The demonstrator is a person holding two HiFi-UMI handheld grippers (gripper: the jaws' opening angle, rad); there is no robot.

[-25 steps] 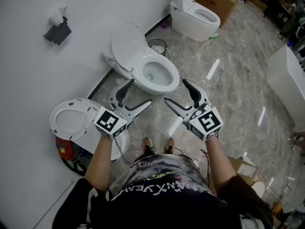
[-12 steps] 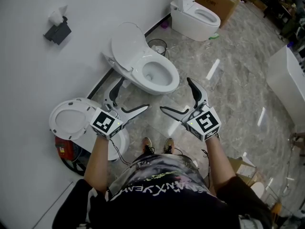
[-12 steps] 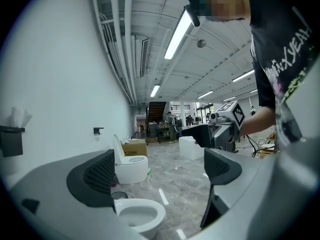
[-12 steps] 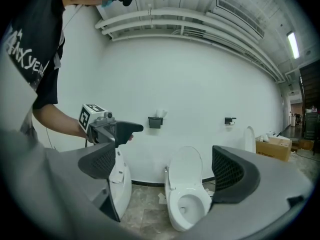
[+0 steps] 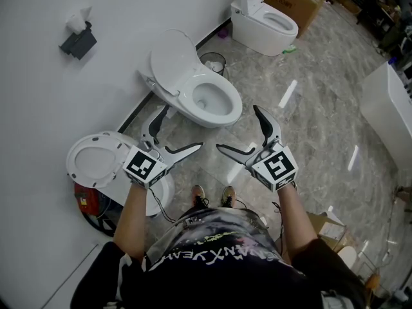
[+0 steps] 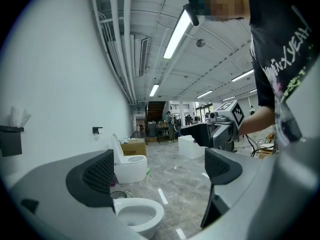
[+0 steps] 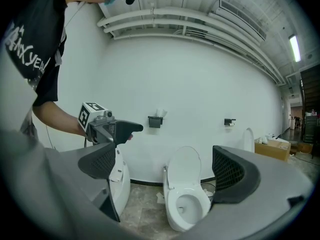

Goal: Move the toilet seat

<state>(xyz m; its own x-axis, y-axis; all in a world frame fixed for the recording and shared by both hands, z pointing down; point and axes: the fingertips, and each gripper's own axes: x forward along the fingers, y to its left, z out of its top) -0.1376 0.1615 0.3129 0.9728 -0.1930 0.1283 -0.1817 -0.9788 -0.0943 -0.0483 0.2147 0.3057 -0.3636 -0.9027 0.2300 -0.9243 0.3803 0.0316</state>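
From the head view, the person stands on the marble floor point(image 5: 309, 127) facing a white toilet point(image 5: 215, 105) set against the wall. Its toilet seat point(image 5: 171, 59) is raised, leaning back toward the wall behind the open bowl. The left gripper point(image 5: 176, 130) and the right gripper point(image 5: 238, 130) are held side by side in front of the bowl, near it but touching nothing. Both sets of jaws have just been opening and now stand wide apart, with nothing between them. A second toilet point(image 5: 96, 161) sits just left of the left gripper, a third toilet point(image 5: 265, 22) stands farther along the wall, and a small bin point(image 5: 214, 62) lies between the middle and far ones.

The left gripper view shows its two dark pads spread wide – only floor, the bowl's rim below and the far toilet show in the gap.

The right gripper view shows its pads equally spread; the upright seat and bowl appear between them, well beyond the tips – no contact. A tissue holder point(image 7: 155, 120) hangs on the wall above.
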